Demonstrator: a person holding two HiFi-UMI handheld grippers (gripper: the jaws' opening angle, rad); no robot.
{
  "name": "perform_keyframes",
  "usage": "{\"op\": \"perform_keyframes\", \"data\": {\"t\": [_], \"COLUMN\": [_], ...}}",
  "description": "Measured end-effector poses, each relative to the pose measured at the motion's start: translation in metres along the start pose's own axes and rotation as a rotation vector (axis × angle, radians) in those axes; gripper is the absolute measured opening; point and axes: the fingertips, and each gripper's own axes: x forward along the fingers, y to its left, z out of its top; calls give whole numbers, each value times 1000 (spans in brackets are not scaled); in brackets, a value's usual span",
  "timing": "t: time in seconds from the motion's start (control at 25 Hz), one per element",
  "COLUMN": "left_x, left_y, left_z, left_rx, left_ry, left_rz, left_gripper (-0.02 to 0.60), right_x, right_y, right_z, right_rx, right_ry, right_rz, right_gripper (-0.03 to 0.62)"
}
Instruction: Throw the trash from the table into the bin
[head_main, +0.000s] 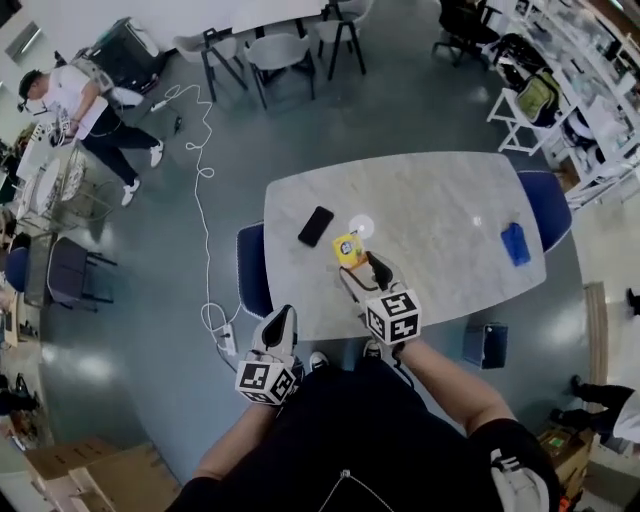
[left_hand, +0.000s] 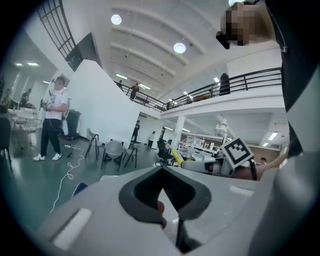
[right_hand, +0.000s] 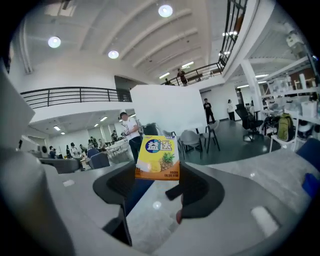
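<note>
Two grippers above the near edge of the table (head_main: 440, 195). Right gripper (head_main: 357, 262): jaws set wide, clamped on the side edges of a yellow packet (head_main: 349, 248), lifted clear of the surface, just near of a white disc (head_main: 361, 227). Packet upright at the jaw tips, long axis vertical, printed face toward the gripper camera. Left gripper (head_main: 283, 318): jaws closed tip to tip, nothing between them, at the table's near-left corner, pointing roughly level.

Left on the table: black phone (head_main: 316, 226) just left of the disc, blue item (head_main: 515, 243) at far right. Right gripper judged nearer to both, though occupied.

Bin not identifiable in any view. Dark unit (head_main: 125, 50) at the room's far left possibly one, too small to tell. Coming move judged to hinge on the bin's direction from the held packet, not readable here. Nature of disc and blue item unclear: trash or not, no telling.
</note>
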Motion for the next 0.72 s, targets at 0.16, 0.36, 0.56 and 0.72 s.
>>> {"op": "perform_keyframes", "data": {"t": [0.16,0.36,0.56,0.72], "left_x": [26,42,49,51], "left_y": [-37,-79,-105,-111], "left_z": [33,45,56,56], "left_rx": [38,95,152,170], "left_ry": [-46,-70,-97,-100], "left_rz": [-123,-246,-276,-308], "left_gripper": [0,0,0,0], "right_x": [-58,-102,-122,-125], "right_y": [26,36,24,22], "right_z": [50,63,66,66], "right_rx": [-18,-36,-34,-31], "right_ry": [-123,-225,-246,-243], "right_rz": [-4,-65,-122,-151], "right_gripper": [302,302,302,302]}}
